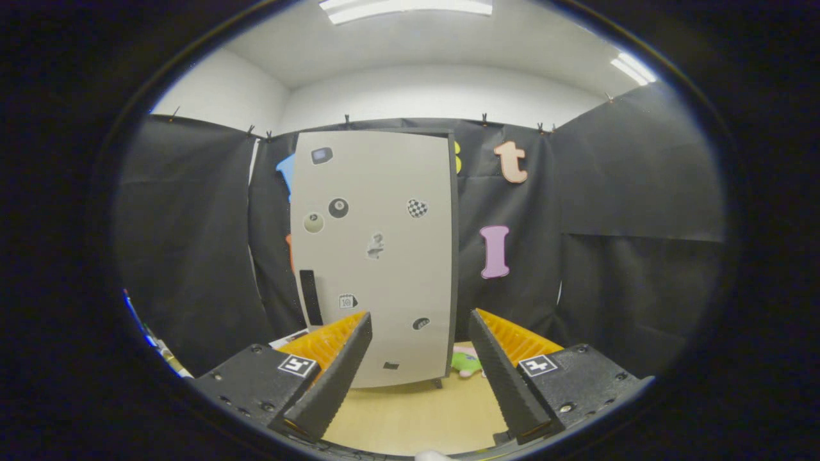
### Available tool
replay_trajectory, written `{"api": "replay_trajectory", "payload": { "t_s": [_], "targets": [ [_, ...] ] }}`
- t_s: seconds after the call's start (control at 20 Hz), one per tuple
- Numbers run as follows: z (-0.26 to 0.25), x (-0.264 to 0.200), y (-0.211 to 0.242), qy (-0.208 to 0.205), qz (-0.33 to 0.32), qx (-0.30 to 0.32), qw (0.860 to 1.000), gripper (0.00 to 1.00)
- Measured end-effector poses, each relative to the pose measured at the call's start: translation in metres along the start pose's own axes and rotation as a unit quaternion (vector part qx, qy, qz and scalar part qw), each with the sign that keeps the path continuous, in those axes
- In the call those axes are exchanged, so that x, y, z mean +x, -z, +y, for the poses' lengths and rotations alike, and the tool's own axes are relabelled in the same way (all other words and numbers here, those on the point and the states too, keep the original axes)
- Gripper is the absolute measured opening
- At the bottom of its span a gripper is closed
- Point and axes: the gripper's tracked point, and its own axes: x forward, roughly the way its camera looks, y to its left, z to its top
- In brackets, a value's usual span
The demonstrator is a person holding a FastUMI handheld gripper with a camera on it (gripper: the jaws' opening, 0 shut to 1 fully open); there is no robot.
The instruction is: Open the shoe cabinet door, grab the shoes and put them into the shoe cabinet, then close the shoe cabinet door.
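Jaws apart and empty before the sticker-covered shoe cabinet door (pixel 375 256), stickers' writing unreadable.

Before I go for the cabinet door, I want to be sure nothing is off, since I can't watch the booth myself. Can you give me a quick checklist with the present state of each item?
1. Gripper open and holding nothing: ok, the fingers stand apart with a bare gap between them.
2. Shoe cabinet ahead of the fingers: ok, it stands upright beyond them.
3. Door closed, so opening comes first: ok, the front looks flush.
4. Handle findable: ok, a dark vertical strip near the door's left edge.
5. Floor between fingers and cabinet free: ok.
6. Shoes located: cannot tell; a green object lies by the cabinet's lower right corner.
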Motion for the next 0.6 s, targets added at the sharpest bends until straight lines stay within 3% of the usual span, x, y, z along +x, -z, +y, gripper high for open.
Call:
{"api": "replay_trajectory", "payload": {
  "t_s": [0.6],
  "targets": [
    [-0.016, -0.017, -0.011, 0.007, -0.011, 0.002, 1.0, 1.0]
  ]
}}
